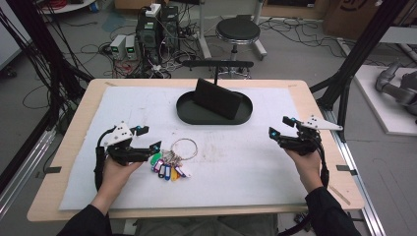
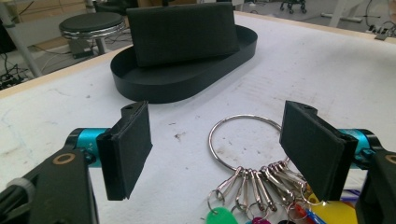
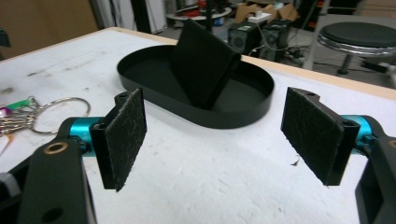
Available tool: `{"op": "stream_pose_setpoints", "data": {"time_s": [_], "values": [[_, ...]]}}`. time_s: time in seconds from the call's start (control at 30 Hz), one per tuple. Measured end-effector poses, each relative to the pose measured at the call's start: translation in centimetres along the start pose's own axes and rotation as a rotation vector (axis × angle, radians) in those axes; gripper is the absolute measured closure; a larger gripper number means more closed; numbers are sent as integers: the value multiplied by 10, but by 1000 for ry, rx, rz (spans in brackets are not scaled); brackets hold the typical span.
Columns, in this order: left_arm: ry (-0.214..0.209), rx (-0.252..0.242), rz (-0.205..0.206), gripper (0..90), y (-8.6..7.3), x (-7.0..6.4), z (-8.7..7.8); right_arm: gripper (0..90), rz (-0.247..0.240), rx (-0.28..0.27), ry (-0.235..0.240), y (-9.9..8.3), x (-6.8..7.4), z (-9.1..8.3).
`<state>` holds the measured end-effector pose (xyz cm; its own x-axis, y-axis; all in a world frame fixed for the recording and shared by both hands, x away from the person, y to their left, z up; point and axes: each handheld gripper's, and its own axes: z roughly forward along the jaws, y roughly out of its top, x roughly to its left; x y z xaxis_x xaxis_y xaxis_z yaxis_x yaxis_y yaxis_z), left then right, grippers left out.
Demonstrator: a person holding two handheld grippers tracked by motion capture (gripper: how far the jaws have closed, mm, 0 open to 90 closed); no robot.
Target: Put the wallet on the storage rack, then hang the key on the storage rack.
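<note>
Left hand-held gripper (image 1: 148,138) hovers with jaws spread wide at the near left of the surface (image 1: 255,167), just beside the key ring (image 1: 183,148); nothing is between its pads. Its own view shows the metal loop lying flat between the open jaws, with coloured tags (image 2: 219,217) bunched at the near edge. Right hand-held gripper (image 1: 281,126) is also open and empty, well apart at the right, bare white cover all around it. At the far middle sits the black oval tray (image 1: 189,114), a black slab (image 1: 216,98) leaning tilted inside. From the right gripper view the slab's thin edge and the tray's inner floor show.
</note>
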<state>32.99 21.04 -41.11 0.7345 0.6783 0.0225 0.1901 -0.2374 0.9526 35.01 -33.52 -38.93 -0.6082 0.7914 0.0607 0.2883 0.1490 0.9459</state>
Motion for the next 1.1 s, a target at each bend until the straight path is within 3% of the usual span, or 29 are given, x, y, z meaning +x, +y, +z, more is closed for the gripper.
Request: {"op": "stream_pose_setpoints", "data": {"time_s": [0.17,0.83,1.1], "values": [[9,0,8,250,1,-1,-3,241,47,-26,-21,-7,-3,-7],[15,-14,12,250,3,-5,-8,245,22,-51,-78,-6,-3,-8],[-34,-4,-13,250,11,-5,-2,245,43,-39,-69,-7,-6,-9]]}}
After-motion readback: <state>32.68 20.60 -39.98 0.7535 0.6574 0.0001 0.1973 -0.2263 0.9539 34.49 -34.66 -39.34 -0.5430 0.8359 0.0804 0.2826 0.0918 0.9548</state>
